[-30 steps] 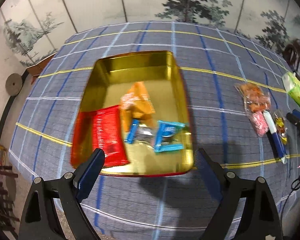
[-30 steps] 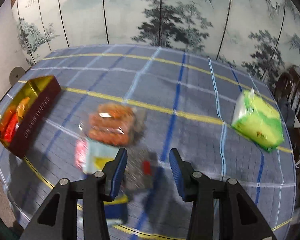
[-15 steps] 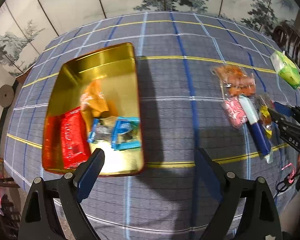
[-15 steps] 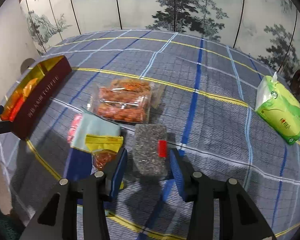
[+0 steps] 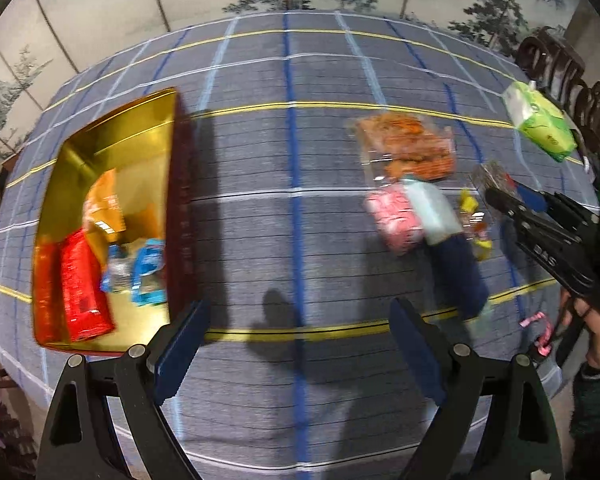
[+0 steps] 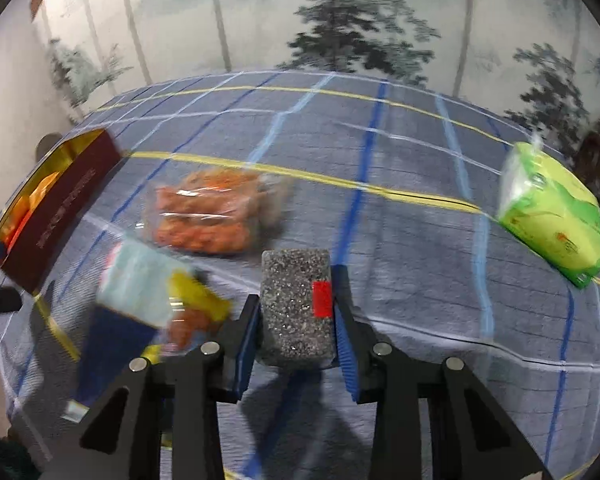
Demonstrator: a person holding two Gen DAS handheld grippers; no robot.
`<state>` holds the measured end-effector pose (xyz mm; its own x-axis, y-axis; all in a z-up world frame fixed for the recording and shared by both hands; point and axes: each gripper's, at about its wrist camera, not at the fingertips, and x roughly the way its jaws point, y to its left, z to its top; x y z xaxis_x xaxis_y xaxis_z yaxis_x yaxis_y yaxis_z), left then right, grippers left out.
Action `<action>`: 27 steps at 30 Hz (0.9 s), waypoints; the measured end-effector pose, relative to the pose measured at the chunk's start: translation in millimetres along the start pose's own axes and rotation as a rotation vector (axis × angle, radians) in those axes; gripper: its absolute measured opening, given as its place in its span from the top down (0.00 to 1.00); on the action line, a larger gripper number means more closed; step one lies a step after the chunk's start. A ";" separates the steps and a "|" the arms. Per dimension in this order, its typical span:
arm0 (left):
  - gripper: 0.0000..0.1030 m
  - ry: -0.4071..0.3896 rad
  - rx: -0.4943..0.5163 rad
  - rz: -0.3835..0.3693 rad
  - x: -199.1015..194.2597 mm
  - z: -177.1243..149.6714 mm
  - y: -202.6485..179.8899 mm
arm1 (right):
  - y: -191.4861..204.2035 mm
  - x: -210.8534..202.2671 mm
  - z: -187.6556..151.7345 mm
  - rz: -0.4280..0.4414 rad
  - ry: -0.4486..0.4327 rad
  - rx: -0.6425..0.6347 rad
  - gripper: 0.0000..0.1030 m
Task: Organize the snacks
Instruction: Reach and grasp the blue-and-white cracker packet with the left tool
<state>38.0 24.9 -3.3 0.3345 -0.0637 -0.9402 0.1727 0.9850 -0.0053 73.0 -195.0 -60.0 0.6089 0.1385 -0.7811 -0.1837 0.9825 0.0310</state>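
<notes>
Several packets already lie in the gold tin (image 5: 112,140). The right tool (image 6: 296,320) is closing on the speckled grey packet (image 6: 296,308) on the surface (image 5: 292,152) — pads at its sides. The orange snack bag (image 6: 216,216) and others remain out; the left tool (image 5: 296,344) hangs spread, empty.

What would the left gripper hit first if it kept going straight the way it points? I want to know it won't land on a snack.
Probably only the bare checked tablecloth. The left gripper is open and empty, aimed between the gold tin and the loose snack packets; depth is unclear.
</notes>
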 end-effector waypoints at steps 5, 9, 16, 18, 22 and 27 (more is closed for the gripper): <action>0.14 0.027 -0.026 -0.144 3.0 5.2 -22.5 | -37.9 -2.8 -7.1 -0.097 -0.035 0.053 0.66; 0.18 0.060 -0.085 -0.245 10.5 12.3 -34.5 | -58.9 -1.4 -13.2 -0.087 -0.039 0.115 0.66; 0.49 0.079 -0.155 -0.332 27.1 24.0 -48.4 | -54.2 1.5 -12.3 -0.108 -0.035 0.098 0.65; 0.52 0.096 -0.168 -0.350 33.2 25.1 -51.2 | -53.3 2.0 -12.3 -0.109 -0.035 0.097 0.65; 0.54 0.110 -0.192 -0.383 41.3 26.3 -52.5 | -54.8 1.1 -13.1 -0.106 -0.036 0.099 0.65; 0.63 0.097 -0.163 -0.399 50.2 30.3 -61.0 | -54.7 0.7 -13.7 -0.107 -0.036 0.097 0.65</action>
<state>72.3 -43.3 -39.8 0.1813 -0.4361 -0.8815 0.1200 0.8994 -0.4203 72.8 -250.4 -70.8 0.6485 0.0350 -0.7604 -0.0416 0.9991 0.0104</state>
